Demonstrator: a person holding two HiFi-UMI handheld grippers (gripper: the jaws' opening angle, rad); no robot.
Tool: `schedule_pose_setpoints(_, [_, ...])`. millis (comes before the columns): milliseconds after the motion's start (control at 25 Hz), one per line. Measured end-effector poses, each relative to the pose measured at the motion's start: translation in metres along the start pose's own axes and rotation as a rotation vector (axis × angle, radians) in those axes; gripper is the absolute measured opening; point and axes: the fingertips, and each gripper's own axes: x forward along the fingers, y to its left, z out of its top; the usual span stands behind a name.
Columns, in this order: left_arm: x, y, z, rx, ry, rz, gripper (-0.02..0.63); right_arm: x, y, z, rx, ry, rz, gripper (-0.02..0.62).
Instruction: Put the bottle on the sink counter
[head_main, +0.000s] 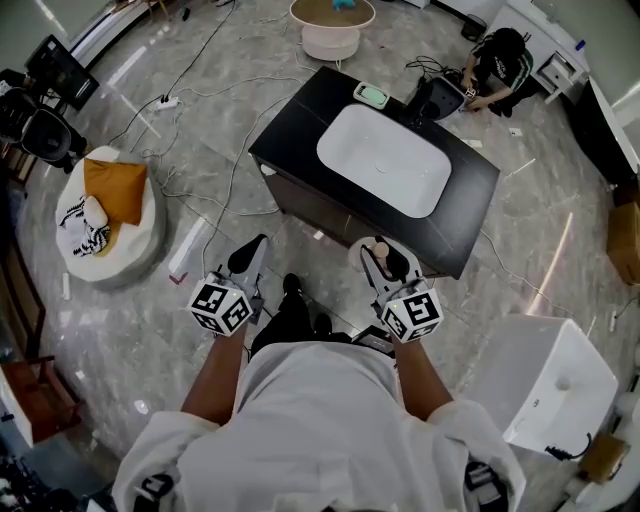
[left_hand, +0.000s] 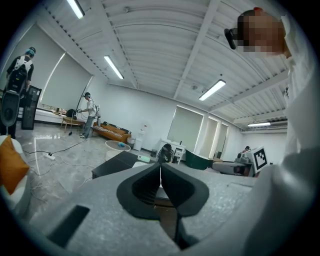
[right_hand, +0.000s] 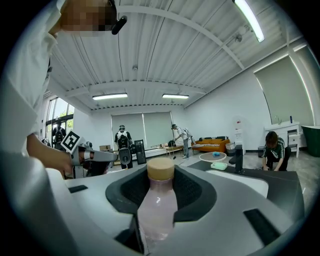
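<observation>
Pale pink bottle (right_hand: 159, 212) with tan cap (right_hand: 160, 169), upright, clamped between jaws of right gripper (head_main: 384, 264); jaws closed only as far as the bottle body, pads pressing both sides. Held in the air just in front of the near edge of the black sink counter (head_main: 291, 128), not resting on it. Cap barely showing in head view, above the jaws. Left gripper (head_main: 249, 259) alongside, a little apart from the right, jaws pressed fully together with nothing between. On the counter: white basin (head_main: 383, 160), black faucet (right_hand: 236, 159) at the far side, green soap dish (head_main: 371, 95) near the far corner. Beyond the counter, crouching person (head_main: 497, 63) on the floor. White beanbag (head_main: 112, 232) with orange cushion (head_main: 116, 187) off to the left, round table (head_main: 331, 27) at the top, separate white sink unit (head_main: 545, 385) at lower right. Cables across the grey marble floor (head_main: 200, 80).
</observation>
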Motion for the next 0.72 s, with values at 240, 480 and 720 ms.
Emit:
schedule_pose_setpoints(240, [0.032,0.029,0.02,-0.009,-0.012,-0.028,0.017,0.034,-0.021,0.016,-0.012,0.006,-0.028,0.14])
schedule_pose_setpoints(480, [0.062,0.065,0.041,-0.016,-0.017,-0.061,0.017,0.082,-0.032,0.034,-0.018,0.001,-0.036,0.14])
schedule_pose_setpoints(720, [0.078,0.108,0.054,-0.031,-0.017,-0.079,0.017,0.131,-0.031,0.043,-0.011,0.004,-0.037,0.14])
